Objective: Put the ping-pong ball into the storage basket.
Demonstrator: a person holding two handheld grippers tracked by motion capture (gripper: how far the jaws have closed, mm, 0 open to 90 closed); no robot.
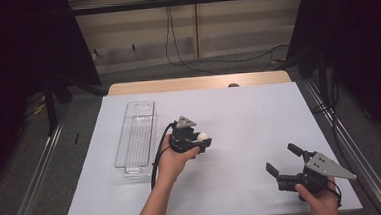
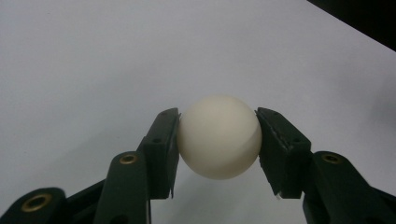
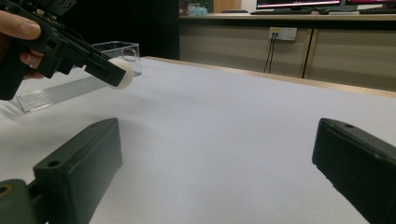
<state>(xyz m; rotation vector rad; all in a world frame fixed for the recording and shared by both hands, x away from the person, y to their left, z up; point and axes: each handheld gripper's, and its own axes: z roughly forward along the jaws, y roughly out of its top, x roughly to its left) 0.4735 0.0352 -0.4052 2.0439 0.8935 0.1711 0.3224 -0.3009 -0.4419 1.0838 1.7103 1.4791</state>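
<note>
A cream-white ball (image 2: 218, 137) sits pinched between the two black pads of my left gripper (image 2: 218, 140), which is shut on it. In the high view that gripper (image 1: 202, 139) is held near the middle of the white table cover, with the ball (image 1: 202, 136) at its tip, just right of a clear plastic bin (image 1: 135, 136). The right gripper view shows the same ball (image 3: 121, 73) lifted above the cover. My right gripper (image 1: 283, 159) rests near the front right of the table, its jaws wide open with nothing between them (image 3: 215, 163).
The clear rectangular bin (image 3: 70, 88) lies lengthwise on the left part of the white cover (image 1: 239, 114). A wooden table edge (image 1: 197, 82) shows at the back. Dark curtains stand at both sides, and cables hang on the far wall.
</note>
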